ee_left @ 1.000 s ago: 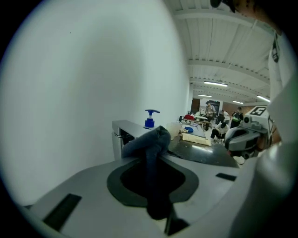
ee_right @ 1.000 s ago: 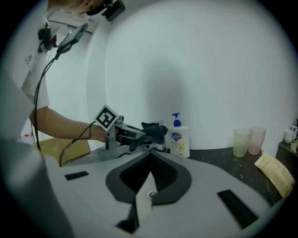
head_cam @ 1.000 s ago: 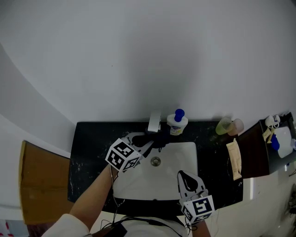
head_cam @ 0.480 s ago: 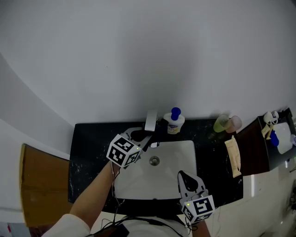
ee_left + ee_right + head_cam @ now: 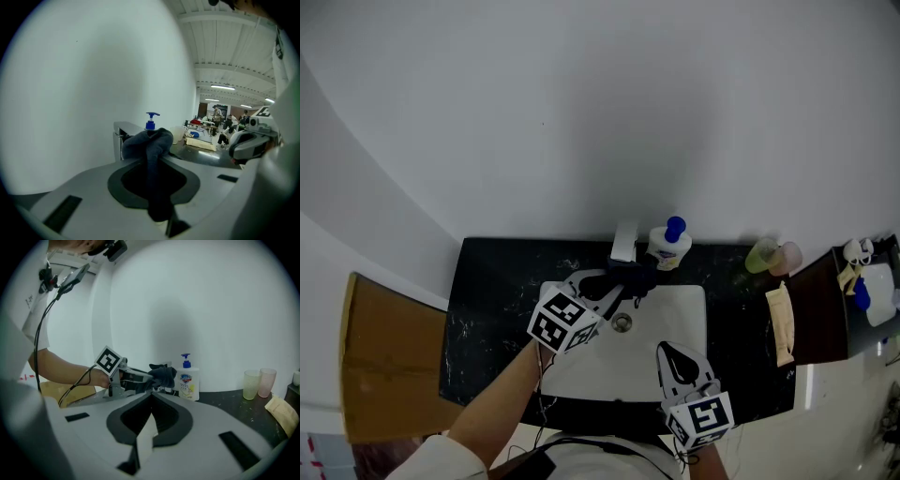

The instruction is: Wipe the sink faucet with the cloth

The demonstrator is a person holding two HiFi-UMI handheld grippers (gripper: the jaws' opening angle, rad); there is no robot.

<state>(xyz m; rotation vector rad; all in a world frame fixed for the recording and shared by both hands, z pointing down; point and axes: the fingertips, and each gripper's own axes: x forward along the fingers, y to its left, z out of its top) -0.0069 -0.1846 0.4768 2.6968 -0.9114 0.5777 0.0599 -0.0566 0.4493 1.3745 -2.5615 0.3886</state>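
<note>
Over the white sink (image 5: 680, 323) hang two grippers: the right gripper (image 5: 667, 351) near the front rim, jaws together and empty; the left gripper (image 5: 617, 291) by the faucet (image 5: 624, 242), clamped on the dark cloth (image 5: 149, 140), bunched at the spout.

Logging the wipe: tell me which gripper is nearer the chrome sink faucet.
Left. The left gripper holds the dark cloth right at the chrome sink faucet, at the white basin's far rim. The right gripper, shut and empty, hangs over the basin's near edge, well apart.
</note>
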